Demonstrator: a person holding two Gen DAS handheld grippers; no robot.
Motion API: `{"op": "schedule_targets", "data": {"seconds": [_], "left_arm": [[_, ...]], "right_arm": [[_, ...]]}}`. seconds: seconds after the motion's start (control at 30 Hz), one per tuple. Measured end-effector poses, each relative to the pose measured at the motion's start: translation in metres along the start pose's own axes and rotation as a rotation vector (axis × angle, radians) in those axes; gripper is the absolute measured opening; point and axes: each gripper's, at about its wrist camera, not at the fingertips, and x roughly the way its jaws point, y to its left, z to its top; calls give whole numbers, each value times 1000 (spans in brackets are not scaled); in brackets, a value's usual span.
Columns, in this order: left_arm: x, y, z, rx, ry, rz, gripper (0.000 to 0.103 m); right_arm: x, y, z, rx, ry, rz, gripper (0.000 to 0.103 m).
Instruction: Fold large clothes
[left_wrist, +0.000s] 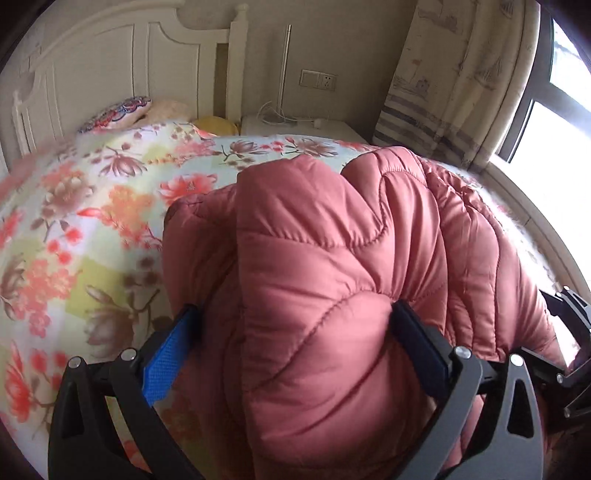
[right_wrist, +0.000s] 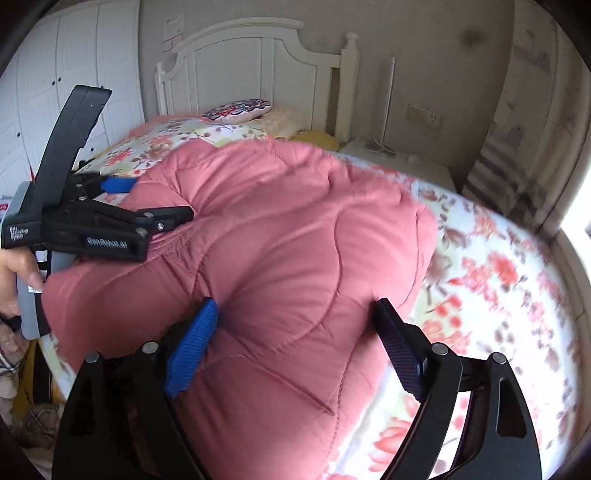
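Note:
A large pink quilted jacket (left_wrist: 332, 258) lies bunched on the floral bedsheet (left_wrist: 92, 221). My left gripper (left_wrist: 295, 328) has a thick fold of it between its blue pad (left_wrist: 173, 343) and dark pad (left_wrist: 413, 339), and both pads dent the fabric. In the right wrist view the jacket (right_wrist: 295, 229) fills the centre. There my left gripper (right_wrist: 159, 199), held by a hand (right_wrist: 14, 273), clamps the jacket's left edge. My right gripper (right_wrist: 295, 321) stands wide open over the jacket's near part, its pads beside the padding without squeezing it.
A white headboard (right_wrist: 258, 62) and a patterned pillow (right_wrist: 240, 109) are at the far end of the bed. A white nightstand (left_wrist: 295, 127) with a floor lamp, a curtain (left_wrist: 454, 81) and a bright window stand on the right. White wardrobe doors (right_wrist: 74, 74) stand on the left.

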Motion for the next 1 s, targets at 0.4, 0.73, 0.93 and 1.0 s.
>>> {"op": "schedule_targets", "data": {"seconds": [0.4, 0.73, 0.93, 1.0], "left_arm": [[-10, -23, 13, 141, 35, 118, 101], [3, 3, 8, 50, 52, 23, 101], [3, 0, 5, 67, 40, 49, 101], [4, 3, 5, 57, 39, 35, 101]], "right_arm": [[-12, 7, 1, -7, -26, -26, 86], [-43, 22, -18, -31, -44, 21, 85], [-32, 25, -35, -19, -32, -11, 88], [-53, 31, -41, -37, -77, -24, 88]]}}
